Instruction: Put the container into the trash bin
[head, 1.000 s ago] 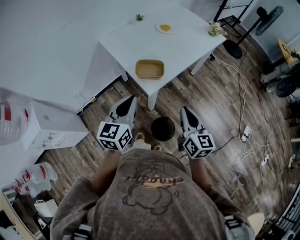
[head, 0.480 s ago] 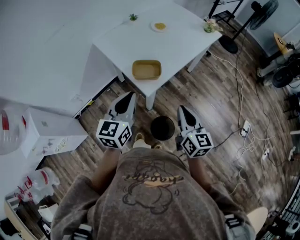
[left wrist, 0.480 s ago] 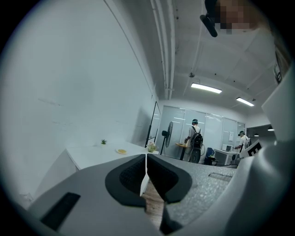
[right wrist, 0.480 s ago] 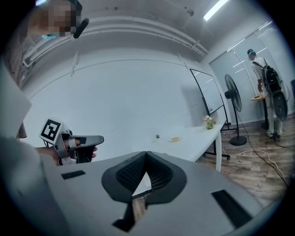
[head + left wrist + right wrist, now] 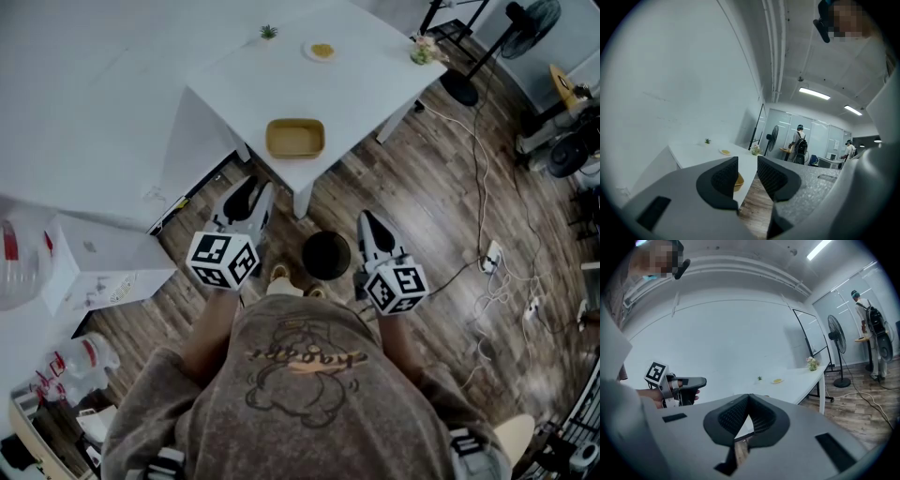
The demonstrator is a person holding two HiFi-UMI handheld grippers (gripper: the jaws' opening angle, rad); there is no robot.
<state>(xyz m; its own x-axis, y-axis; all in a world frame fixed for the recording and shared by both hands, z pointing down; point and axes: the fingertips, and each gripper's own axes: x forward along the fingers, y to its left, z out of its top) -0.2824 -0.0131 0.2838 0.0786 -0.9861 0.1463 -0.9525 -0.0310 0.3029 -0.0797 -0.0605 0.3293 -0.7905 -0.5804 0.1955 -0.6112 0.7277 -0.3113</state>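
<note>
container (image 5: pixel 295 139) tan, shallow, on table (image 5: pixel 361 94); left jaws opening, empty; right jaws closed

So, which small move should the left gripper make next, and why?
Probably carry the left gripper forward toward the yellow container. It sits untouched near the table corner, while the gripper's fingers are opening with nothing between them.
</note>
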